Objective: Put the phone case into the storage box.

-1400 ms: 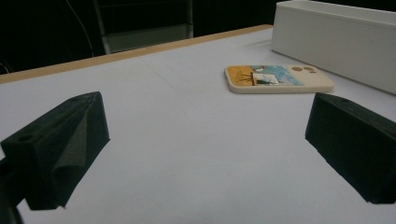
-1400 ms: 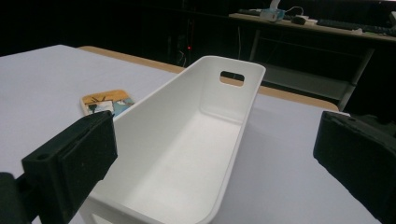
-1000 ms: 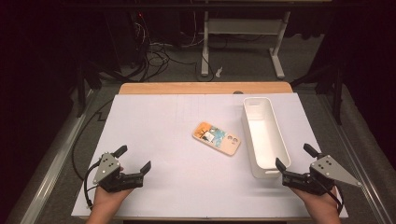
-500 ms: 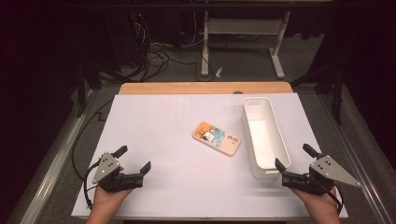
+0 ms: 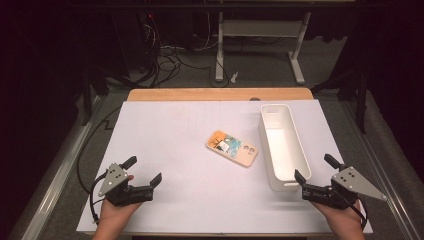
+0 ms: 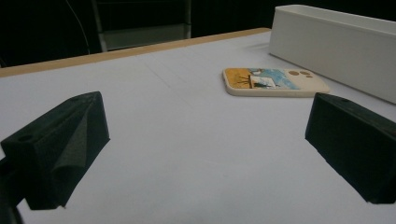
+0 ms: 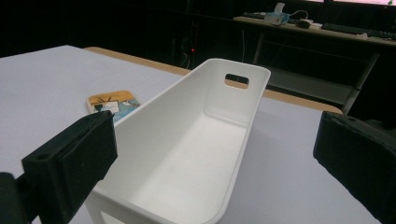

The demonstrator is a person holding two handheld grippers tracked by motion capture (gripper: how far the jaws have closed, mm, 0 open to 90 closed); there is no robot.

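The table (image 5: 165, 125) under its white cover spreads out ahead of me, nothing on it but two things. The biggest is the long white bin (image 5: 283, 146), empty, lying lengthwise down the right half with a slot handle in its far end wall. It sits right in front of my right gripper (image 5: 317, 176), whose jaws stand wide apart around nothing, the bin's near end just beyond them.

Just left of the bin, close to it but not touching, lies the phone case (image 5: 233, 147), flat on the cover at a slant, printed side up in orange and blue with a cream rim. My left gripper (image 5: 145, 172) rests well back from it near the table's front edge, jaws likewise spread and empty.

I judge the case to be light and thin, a little flexible, with a smooth, rather slick face. Lying flat, it offers almost no height to pinch, so coming straight down on the print would likely just slide it along. I think the better hold is across its short width, one jaw on each long edge, or lifting one rounded corner first and then closing on rim and face. It should not break, but a hard squeeze could bow it and make it spring out. The bin looks like stiff, light plastic, best taken by its wall.
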